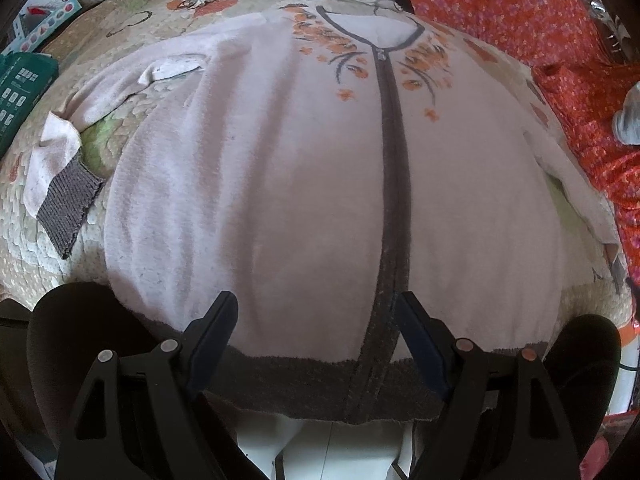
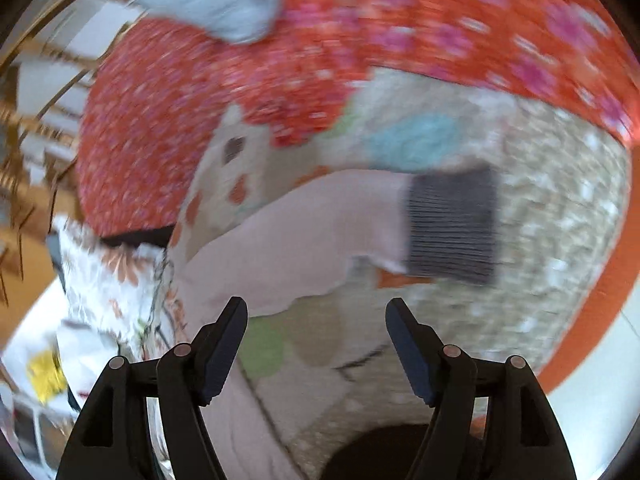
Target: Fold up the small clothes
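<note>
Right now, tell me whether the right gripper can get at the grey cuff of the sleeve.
Probably yes. The right gripper has its jaws open and nothing between them, and the grey cuff lies flat on the quilt ahead, uncovered.

Left gripper (image 1: 316,308): two matte black plastic fingers (image 1: 216,328), each tapering to a blunt wedge tip. Inner faces carry dark navy pads. Behind each finger, a pair of black linkage arms with triangular cut-out windows. Round metal pivot pins cap the arms: silvery on the left pair, coppery on the right pair. Rounded black bulges sit to either outer side of the frame.

Right gripper (image 2: 316,312): same build. Black wedge fingers (image 2: 224,340), dark navy inner pads, black linkage arms with triangular windows, four dull silvery pivot pins. Picture blurred; finer markings not readable.
</note>
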Demonstrator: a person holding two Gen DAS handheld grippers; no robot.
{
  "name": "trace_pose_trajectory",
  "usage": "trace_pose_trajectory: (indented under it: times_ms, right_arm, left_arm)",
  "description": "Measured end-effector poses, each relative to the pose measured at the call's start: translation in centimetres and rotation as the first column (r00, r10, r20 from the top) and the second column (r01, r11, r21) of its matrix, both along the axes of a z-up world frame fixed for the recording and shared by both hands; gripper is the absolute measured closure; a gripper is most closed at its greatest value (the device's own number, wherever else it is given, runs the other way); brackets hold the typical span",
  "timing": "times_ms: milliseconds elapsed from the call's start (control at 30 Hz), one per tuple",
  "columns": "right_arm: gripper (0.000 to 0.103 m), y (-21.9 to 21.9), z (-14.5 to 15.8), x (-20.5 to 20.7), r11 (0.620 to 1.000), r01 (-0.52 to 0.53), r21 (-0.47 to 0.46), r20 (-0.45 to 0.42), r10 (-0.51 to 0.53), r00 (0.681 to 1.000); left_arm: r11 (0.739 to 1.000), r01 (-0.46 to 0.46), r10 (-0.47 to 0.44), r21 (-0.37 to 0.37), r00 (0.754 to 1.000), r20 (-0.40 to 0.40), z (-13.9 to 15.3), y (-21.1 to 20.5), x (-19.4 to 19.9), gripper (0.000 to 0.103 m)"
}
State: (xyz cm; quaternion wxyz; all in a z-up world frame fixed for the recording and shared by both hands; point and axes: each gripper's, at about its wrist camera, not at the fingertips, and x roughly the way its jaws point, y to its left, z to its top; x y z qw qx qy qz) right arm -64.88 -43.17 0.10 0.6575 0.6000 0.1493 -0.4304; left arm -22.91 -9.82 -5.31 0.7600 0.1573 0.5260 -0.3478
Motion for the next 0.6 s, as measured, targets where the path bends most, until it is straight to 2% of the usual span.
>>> trace_pose_trajectory:
  times_ms: [167, 267, 333, 367, 400, 433, 467, 533, 600]
  right_arm:
    - [0.026, -1.4, -3.7, -1.7, 0.995, 0.067, 0.068, -0.008, -0.067, 0.998]
    - [0.025, -3.3, -4.6, -2.5, 0.992, 0.120, 0.030, 0.041, -0.121, 0.992]
    - [0.027, -4.3, -4.4, -2.5, 0.988, 0.152, 0.001, 0.030, -0.152, 0.988]
    - [0.036, -4.9, -4.2, -2.5, 0.986, 0.163, -0.015, 0.010, -0.163, 0.987]
    - [0.065, -5.5, -4.2, -2.4, 0.984, 0.176, -0.028, -0.023, -0.177, 0.984]
    - [0.082, -5.9, -4.1, -2.5, 0.982, 0.189, -0.031, -0.063, -0.190, 0.980]
    - [0.091, -6.5, -4.1, -2.5, 0.982, 0.187, -0.030, -0.078, -0.189, 0.979]
    - [0.091, -6.7, -3.6, -2.9, 0.981, 0.189, -0.038, -0.074, -0.192, 0.979]
    - [0.091, -6.5, -1.3, -2.0, 0.984, 0.150, -0.095, -0.082, -0.158, 0.984]
  left_arm:
    - [1.000, 0.008, -0.008, 0.014, 1.000, 0.011, 0.1, -0.4, -0.6, 0.023]
    - [1.000, 0.007, -0.007, 0.023, 1.000, 0.021, 0.2, -0.3, -0.9, 0.023]
    - [1.000, 0.003, -0.003, 0.027, 1.000, 0.022, 0.2, -0.3, -0.8, 0.023]
    - [1.000, -0.001, 0.000, 0.028, 1.000, 0.021, 0.3, -0.2, -0.8, 0.023]
    - [1.000, -0.005, 0.004, 0.027, 1.000, 0.020, 0.3, -0.1, -0.8, 0.023]
    - [1.000, -0.008, 0.008, 0.025, 1.000, 0.019, 0.4, 0.0, -0.6, 0.023]
    - [1.000, -0.012, 0.011, 0.020, 1.000, 0.018, 0.5, 0.2, -0.4, 0.023]
    - [1.000, -0.018, 0.018, 0.007, 1.000, 0.019, 0.9, 0.5, 0.1, 0.023]
    - [0.999, -0.030, 0.030, -0.014, 0.999, 0.018, 1.4, 1.0, 0.9, 0.023]
